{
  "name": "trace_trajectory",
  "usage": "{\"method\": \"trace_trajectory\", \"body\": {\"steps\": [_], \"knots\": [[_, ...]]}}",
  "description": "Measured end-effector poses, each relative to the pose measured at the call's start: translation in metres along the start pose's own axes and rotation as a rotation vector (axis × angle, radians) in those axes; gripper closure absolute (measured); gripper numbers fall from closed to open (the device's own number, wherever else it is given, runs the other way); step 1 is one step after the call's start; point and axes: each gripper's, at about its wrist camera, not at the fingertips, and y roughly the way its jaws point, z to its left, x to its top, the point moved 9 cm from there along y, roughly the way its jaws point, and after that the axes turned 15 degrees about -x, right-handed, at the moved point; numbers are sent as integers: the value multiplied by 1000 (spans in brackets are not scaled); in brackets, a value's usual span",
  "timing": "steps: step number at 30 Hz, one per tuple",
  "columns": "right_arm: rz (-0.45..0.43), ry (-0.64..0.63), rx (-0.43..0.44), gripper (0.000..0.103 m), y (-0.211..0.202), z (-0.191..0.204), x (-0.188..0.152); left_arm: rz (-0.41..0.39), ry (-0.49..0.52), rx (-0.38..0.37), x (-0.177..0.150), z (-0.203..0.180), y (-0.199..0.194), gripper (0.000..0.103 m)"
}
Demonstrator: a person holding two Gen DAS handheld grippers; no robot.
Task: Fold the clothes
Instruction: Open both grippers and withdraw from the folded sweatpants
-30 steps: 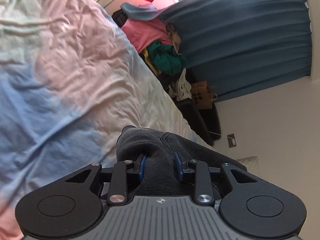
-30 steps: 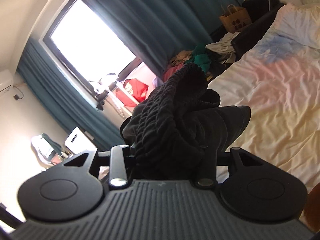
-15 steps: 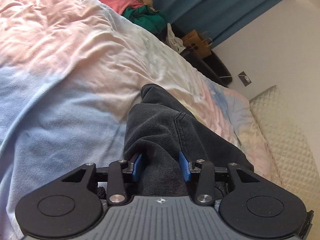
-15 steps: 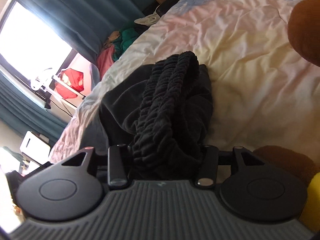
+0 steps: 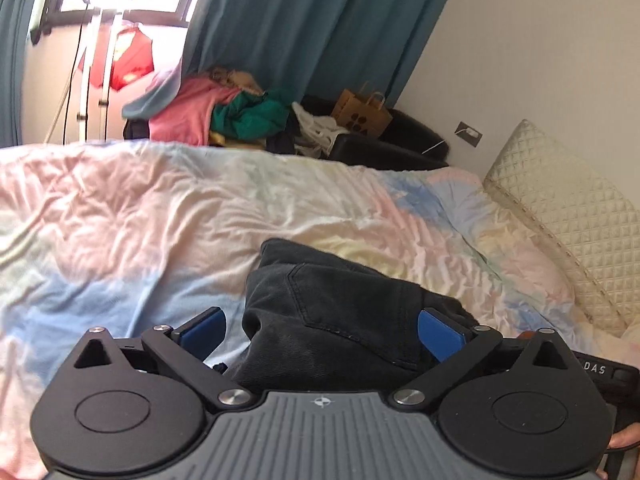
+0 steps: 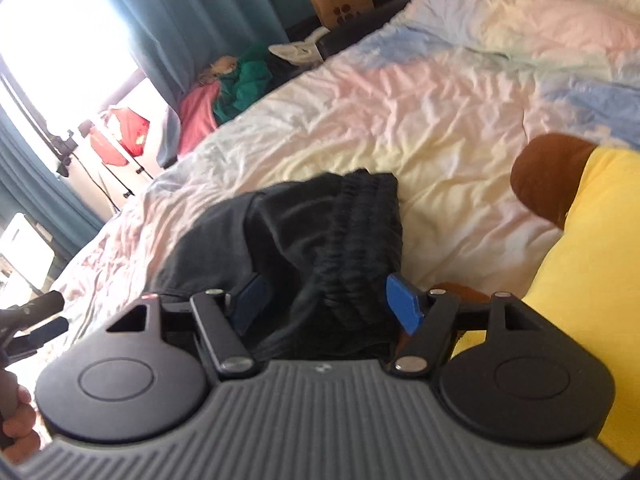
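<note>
Dark charcoal denim-like trousers [image 5: 340, 308] lie bunched on the bed sheet [image 5: 140, 216], a crumpled pastel cotton in pink, blue and pale yellow. Left gripper [image 5: 320, 332]: jaws spread wide, blue pads on either side of the cloth with a visible gap on the left pad, so nothing is clamped. A stitched seam and pocket outline show on the fabric between them. Right gripper [image 6: 324, 304]: jaws also spread, blue pads flanking the ribbed, gathered elastic waistband [image 6: 360, 224]; the cloth sits between them but is not pinched. In the right wrist view the trousers [image 6: 280, 232] form a loose heap with a smoother panel to the left of the waistband. Wide stretch of bare sheet beyond and to the left of the heap. Quilted cream headboard [image 5: 568, 208] bounds the right edge; a yellow cushion [image 6: 592, 280] with a brown piece sits close on the right. Clothes pile [image 5: 224, 116] and teal curtain [image 5: 312, 24] lie past the far bed edge.
</note>
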Motion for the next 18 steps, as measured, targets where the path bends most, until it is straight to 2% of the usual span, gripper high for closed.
{"method": "trace_trajectory", "body": {"steps": [1,2,3,7,11,15,18], "knots": [[-31,-18,5,26,-17,3,4,-11,29,6,3,-13,-14,0],[-67,-40,3,19,-35,6,7,-23,44,13,5,-23,-27,0],[-108,-63,3,17,-53,11,9,-35,59,20,6,-33,-40,0],[-204,-121,3,16,-112,28,2,-87,143,32,7,-70,-91,0],[-289,-175,3,16,-169,45,-9,-140,169,48,-6,-92,-139,0],[-321,-183,48,16,-199,56,-34,-176,208,59,-26,-105,-177,0],[-340,-178,57,16,-207,60,-54,-193,240,99,-46,-108,-200,0]]}}
